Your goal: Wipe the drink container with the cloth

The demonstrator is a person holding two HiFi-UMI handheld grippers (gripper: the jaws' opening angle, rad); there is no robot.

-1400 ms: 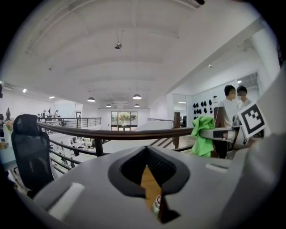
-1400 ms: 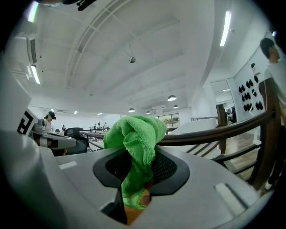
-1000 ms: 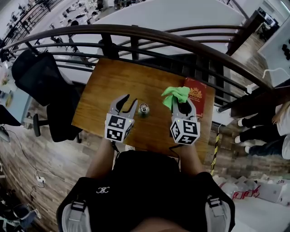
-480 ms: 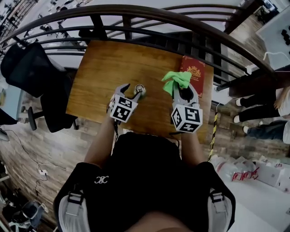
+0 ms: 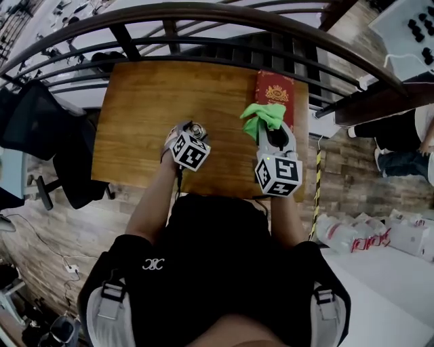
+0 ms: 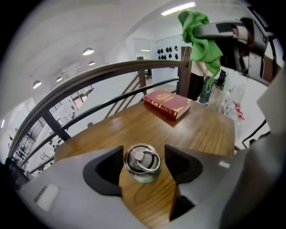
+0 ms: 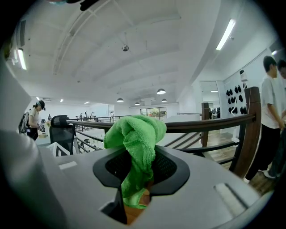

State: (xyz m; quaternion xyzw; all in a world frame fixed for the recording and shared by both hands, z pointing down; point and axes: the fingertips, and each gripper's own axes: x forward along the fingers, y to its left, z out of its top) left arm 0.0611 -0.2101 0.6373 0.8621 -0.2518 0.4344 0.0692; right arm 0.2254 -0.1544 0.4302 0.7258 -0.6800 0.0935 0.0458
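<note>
A small metal drink can (image 5: 196, 129) with a ring pull stands upright on the wooden table (image 5: 146, 101). My left gripper (image 5: 192, 134) is over it, and in the left gripper view the can (image 6: 142, 162) sits between the jaws. The jaws are opening, with narrow gaps showing on either side of the can. To its right, my right gripper (image 5: 269, 134) is held above the table, shut on a green cloth (image 5: 264, 115). The cloth (image 7: 136, 136) bunches up out of the right gripper (image 7: 135, 179) in its own view.
A red book (image 5: 274, 91) lies at the table's far right corner, just beyond the cloth. A dark curved railing (image 5: 203, 17) runs along the table's far side. A black office chair (image 5: 41, 129) stands to the left. People (image 5: 405, 142) stand to the right.
My left gripper has swung right and come down round the can, which stood free before. Its jaws now look wider apart. The right gripper still holds the cloth in about the same place.
</note>
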